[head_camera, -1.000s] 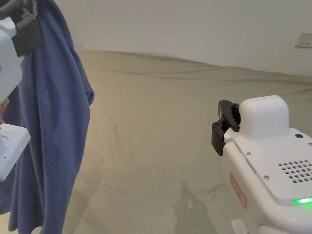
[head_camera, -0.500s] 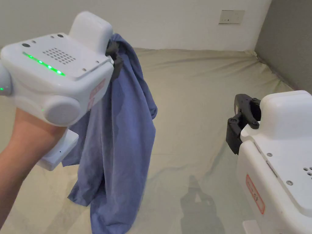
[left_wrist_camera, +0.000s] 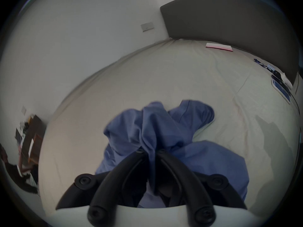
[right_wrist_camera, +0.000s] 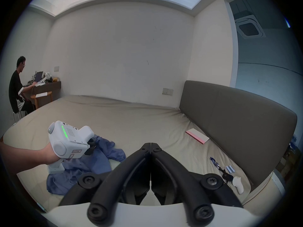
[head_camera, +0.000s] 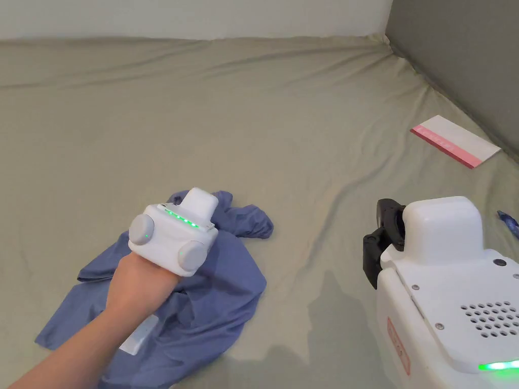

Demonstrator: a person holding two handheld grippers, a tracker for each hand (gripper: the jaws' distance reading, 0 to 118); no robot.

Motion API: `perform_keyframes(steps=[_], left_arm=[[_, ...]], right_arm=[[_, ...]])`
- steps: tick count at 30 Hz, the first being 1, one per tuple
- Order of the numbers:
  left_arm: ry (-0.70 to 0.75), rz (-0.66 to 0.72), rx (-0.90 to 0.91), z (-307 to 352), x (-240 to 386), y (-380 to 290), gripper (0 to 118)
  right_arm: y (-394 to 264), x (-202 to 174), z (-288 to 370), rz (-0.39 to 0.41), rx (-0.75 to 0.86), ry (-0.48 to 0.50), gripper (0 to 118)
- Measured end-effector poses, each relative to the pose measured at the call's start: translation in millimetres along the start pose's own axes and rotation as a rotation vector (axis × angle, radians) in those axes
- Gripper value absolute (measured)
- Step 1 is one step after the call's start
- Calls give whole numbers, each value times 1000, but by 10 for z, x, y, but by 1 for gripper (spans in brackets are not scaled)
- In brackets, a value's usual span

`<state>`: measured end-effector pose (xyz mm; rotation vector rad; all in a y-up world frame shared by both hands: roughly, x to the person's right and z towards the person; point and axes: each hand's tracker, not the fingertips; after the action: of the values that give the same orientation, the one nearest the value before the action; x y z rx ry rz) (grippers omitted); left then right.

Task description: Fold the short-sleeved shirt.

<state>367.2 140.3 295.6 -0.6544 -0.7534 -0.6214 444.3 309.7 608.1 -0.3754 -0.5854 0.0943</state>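
Lowered from where it hung in the air half a second ago, the blue shirt [head_camera: 202,299] now lies crumpled on the bed [head_camera: 284,126], at about 7 o'clock in the head view. The left gripper [left_wrist_camera: 150,152] sits low over the heap with its jaws pinched on a raised ridge of the cloth, which runs up between them in its own view. The right gripper [right_wrist_camera: 150,144] waits off at 4 o'clock, well apart from the shirt, jaws pressed together on nothing. One sleeve [head_camera: 251,223] pokes out toward 1 o'clock from the pile. The fabric looks thin, light and limp; it will probably sag and bunch wherever it is lifted, and a pinch in the middle would only drag more folds along. Better holds would likely be the two shoulder seams or the hem corners, so the shirt can be spread flat first. A pink-edged booklet [head_camera: 453,140] lies near the headboard [head_camera: 456,55] at 2 o'clock, clear of the work.
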Motion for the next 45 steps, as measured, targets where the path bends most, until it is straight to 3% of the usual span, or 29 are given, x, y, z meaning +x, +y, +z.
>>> perform_keyframes(steps=[1,3,4,7,12,18,20,21,23,24,25,26,33,39,42,45], left_arm=[[-8,25,-6,2,-28,-38,47],[-27,71,-9,56,-106,-97,114],[-32,94,-5,109,-168,-128,118],[-34,180,97,500,-400,-165,112],[5,299,292,1445,-786,-222,113],[155,405,528,2644,-959,-432,113],[176,438,584,2956,-953,-533,110],[210,440,602,3098,-917,-577,102],[281,424,626,3305,-844,-671,66],[309,422,630,3361,-807,-712,32],[331,420,639,3397,-771,-747,12],[339,420,651,3437,-739,-787,4],[437,363,683,3621,-577,-951,0],[438,386,670,3651,-641,-995,0],[385,414,609,3548,-710,-1044,0],[240,445,470,3304,-786,-1151,0]], right_arm=[[-25,3,-39,0,-10,6,1],[-57,-6,-98,8,-25,16,1],[-62,-20,-117,15,-30,24,1],[-23,-87,-132,39,-29,42,1],[179,-216,-61,71,11,82,1],[532,-429,115,97,104,115,1],[635,-509,197,95,136,129,1],[676,-554,238,94,151,135,1],[735,-646,325,95,183,155,1],[755,-696,362,98,196,162,1],[773,-755,400,103,208,167,1],[785,-810,431,111,219,170,1],[788,-1078,570,136,269,202,1],[803,-1195,644,176,294,208,1],[793,-1206,651,187,298,210,1],[758,-1193,609,191,284,214,1]])
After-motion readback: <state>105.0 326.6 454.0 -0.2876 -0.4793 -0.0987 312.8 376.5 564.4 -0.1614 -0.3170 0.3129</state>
